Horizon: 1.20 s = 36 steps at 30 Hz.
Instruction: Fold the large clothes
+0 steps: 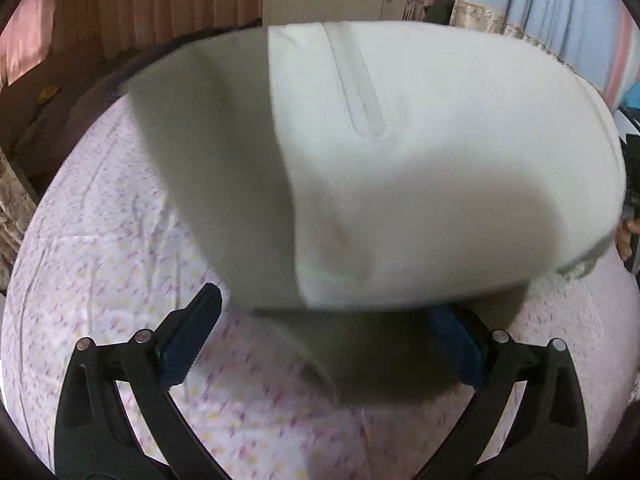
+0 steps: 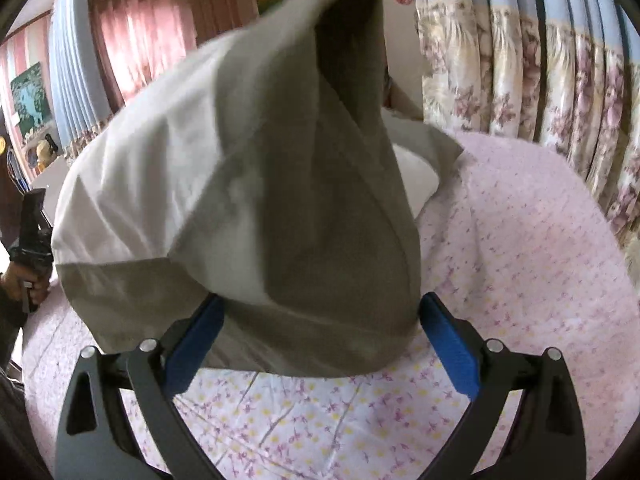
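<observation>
Left wrist view: the left hand-held gripper [image 1: 326, 340] has its jaws spread wide, the blue pads [image 1: 188, 340] pressing on nothing. The white garment [image 1: 400, 168] billows from twelve o'clock of the jaws across to three o'clock, blurred, its lower hem hanging over the gap between the fingers and covering the tip of the right-side finger. Whether cloth touches that pad cannot be told. A long placket or seam runs down the garment near its top. Under it, from six to nine o'clock, lies the bed [image 1: 100, 248] in a pink flowered sheet.

Right wrist view: the right hand-held gripper [image 2: 320, 336] also stands wide open. The garment [image 2: 280, 200] rises as a peaked, shaded heap at twelve o'clock, its lower edge sagging between the two blue pads [image 2: 450, 348] and reaching both, loose rather than pinched. The flowered bed [image 2: 520, 240] spreads from three to six o'clock. At nine o'clock the person's hand [image 2: 24, 280] holds the other gripper's handle
</observation>
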Each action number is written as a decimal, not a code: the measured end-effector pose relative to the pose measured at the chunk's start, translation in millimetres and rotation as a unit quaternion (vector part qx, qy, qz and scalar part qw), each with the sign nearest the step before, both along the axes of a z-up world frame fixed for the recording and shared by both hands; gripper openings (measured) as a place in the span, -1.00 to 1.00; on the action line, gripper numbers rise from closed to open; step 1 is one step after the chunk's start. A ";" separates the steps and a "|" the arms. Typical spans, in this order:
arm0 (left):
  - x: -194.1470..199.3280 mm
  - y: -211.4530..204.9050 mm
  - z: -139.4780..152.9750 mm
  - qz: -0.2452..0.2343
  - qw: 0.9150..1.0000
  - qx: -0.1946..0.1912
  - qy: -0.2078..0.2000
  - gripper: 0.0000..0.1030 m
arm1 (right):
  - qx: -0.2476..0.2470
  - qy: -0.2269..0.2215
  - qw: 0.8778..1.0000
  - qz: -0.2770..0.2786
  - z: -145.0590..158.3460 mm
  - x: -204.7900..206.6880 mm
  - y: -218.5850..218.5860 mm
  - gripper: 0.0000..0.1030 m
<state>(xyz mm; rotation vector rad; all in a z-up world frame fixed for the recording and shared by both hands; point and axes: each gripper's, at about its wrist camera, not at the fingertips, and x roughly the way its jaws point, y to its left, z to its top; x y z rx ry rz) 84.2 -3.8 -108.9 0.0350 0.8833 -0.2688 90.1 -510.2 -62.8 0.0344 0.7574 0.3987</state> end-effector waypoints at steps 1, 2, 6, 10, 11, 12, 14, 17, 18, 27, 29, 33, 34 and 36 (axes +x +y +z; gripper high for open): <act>5.1 -0.7 -0.5 0.003 1.000 -0.006 0.003 0.82 | -0.001 0.002 1.000 -0.002 0.0 1.3 0.9 0.56; 10.6 -2.6 -1.6 -0.002 1.000 -0.017 0.008 0.73 | -0.001 0.005 1.000 0.001 0.1 1.8 2.3 0.10; 11.4 -10.7 4.8 -0.024 0.999 -0.028 -0.007 -0.25 | 0.009 0.000 1.000 0.010 7.8 -8.7 6.8 -0.58; -2.5 2.8 31.5 -0.025 0.998 -0.039 -0.042 -0.54 | 0.042 -0.040 0.998 0.021 39.0 -32.3 1.7 -0.60; -5.3 8.6 42.8 -0.023 0.997 -0.046 -0.054 -0.55 | 0.058 -0.051 0.997 0.024 49.3 -36.8 -1.8 -0.60; -7.5 15.1 58.3 -0.019 0.996 -0.051 -0.070 -0.56 | 0.070 -0.062 0.995 0.028 58.1 -39.5 -4.0 -0.60; -5.7 24.7 80.5 -0.011 0.994 -0.057 -0.093 -0.56 | 0.093 -0.083 0.992 0.030 75.4 -40.2 -8.4 -0.60; 11.8 37.1 110.5 -0.002 0.991 -0.070 -0.117 -0.57 | 0.148 -0.107 0.983 0.034 98.7 -27.4 -15.2 -0.60; 22.9 37.4 120.7 0.002 0.990 -0.060 -0.127 -0.61 | 0.161 -0.113 0.980 0.032 103.8 -21.1 -16.1 -0.60; 154.7 42.6 146.8 0.039 0.989 -0.094 -0.105 -0.69 | 0.244 -0.102 0.964 -0.028 123.9 87.7 -28.5 -0.60; 184.4 44.7 147.2 0.046 0.990 -0.099 -0.086 -0.69 | 0.249 -0.088 0.964 -0.041 122.2 117.8 -29.8 -0.60; 250.0 43.5 133.3 0.077 0.992 -0.092 -0.049 -0.49 | 0.229 -0.055 0.969 -0.074 107.7 179.2 -25.6 -0.60; 264.4 41.7 127.6 0.081 0.992 -0.091 -0.036 -0.27 | 0.229 -0.042 0.969 -0.084 103.2 194.2 -26.1 -0.59; 282.8 42.4 114.9 0.093 0.991 -0.099 -0.015 0.26 | 0.235 -0.020 0.966 -0.103 91.5 217.3 -27.1 -0.58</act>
